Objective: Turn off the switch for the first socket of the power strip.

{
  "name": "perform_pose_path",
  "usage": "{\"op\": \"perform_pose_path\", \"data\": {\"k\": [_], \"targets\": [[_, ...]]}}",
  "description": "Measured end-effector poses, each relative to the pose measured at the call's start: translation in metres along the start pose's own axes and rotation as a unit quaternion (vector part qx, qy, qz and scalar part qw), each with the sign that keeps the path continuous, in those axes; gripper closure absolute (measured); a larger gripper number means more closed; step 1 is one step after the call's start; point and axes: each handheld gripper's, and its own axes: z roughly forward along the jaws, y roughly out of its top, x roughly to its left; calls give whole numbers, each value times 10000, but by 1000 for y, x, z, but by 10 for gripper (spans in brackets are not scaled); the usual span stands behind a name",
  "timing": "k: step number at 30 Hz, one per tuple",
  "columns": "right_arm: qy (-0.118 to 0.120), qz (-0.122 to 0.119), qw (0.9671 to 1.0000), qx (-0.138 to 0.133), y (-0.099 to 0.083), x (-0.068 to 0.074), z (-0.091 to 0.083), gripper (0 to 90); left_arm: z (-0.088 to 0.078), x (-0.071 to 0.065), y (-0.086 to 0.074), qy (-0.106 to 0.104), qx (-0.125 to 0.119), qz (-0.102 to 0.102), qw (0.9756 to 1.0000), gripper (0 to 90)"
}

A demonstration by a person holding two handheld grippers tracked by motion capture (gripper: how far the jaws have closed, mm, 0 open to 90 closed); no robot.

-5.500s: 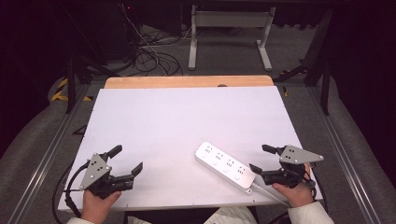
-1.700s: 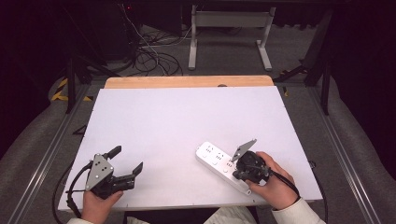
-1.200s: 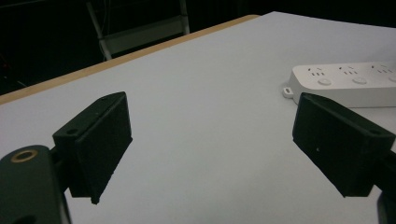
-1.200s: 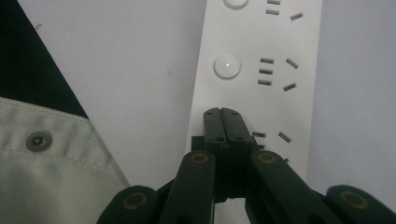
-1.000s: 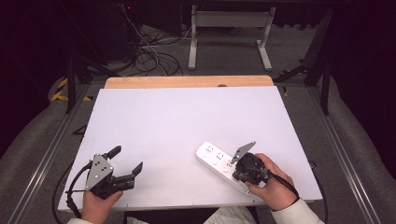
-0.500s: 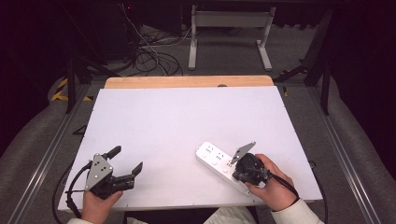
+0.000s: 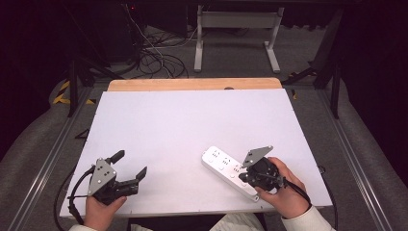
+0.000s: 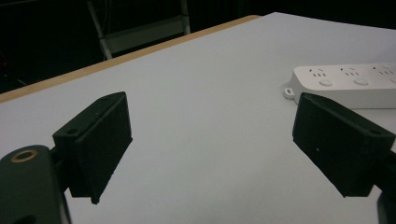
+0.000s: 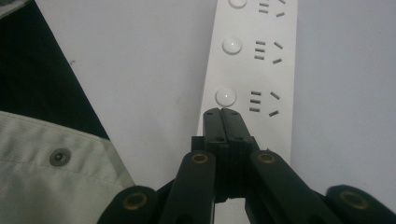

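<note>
A white power strip [image 7: 220,164] lies on the white table [image 7: 192,120] at the front right. It carries several sockets, each with a round button. My right gripper [image 7: 244,179] points down onto the strip's near end with its jaws shut together and nothing between them. In the right gripper view its tips [image 9: 222,112] sit on the power strip [image 9: 261,70], just short of the nearest round button [image 9: 225,96]; whether they press the surface I cannot tell. My left gripper [image 7: 130,163] rests at the front left, open and empty. The left gripper view shows the left gripper [image 8: 210,140] and, beyond it, the power strip [image 8: 345,86].
A wooden strip [image 7: 192,84] runs along the table's far edge. Beyond it on the floor are tangled cables [image 7: 154,53] and a metal stand [image 7: 235,29]. A pale garment [image 9: 51,158] hangs at the table's near edge beside the right gripper.
Since the oldest frame my right gripper has swung from beside the strip's right end onto the strip and shut its jaws. Over the last second nothing has visibly moved.
</note>
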Motion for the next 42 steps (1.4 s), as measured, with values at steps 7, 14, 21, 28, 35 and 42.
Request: {"op": "perform_pose_path", "data": {"k": [7,14,21,28,35,42], "targets": [[-70,-53,10000,-12,-1,-1,-1,900,0,0,0,7,-3,41,10000,121],[-54,-65,10000,-31,0,0,-1,900,0,0,0,2,1,28,10000,121],[0,-74,9999,-130,1,1,-3,768,0,0,0,7,0,27,10000,121],[-170,-92,9990,-403,3,2,-8,517,0,0,0,7,-2,-3,10000,121],[-264,-237,9972,-652,4,5,-12,394,0,0,0,1,-11,-16,10000,121],[-278,-198,9961,-808,4,2,-15,381,-1,1,0,6,-16,-8,10000,121]]}}
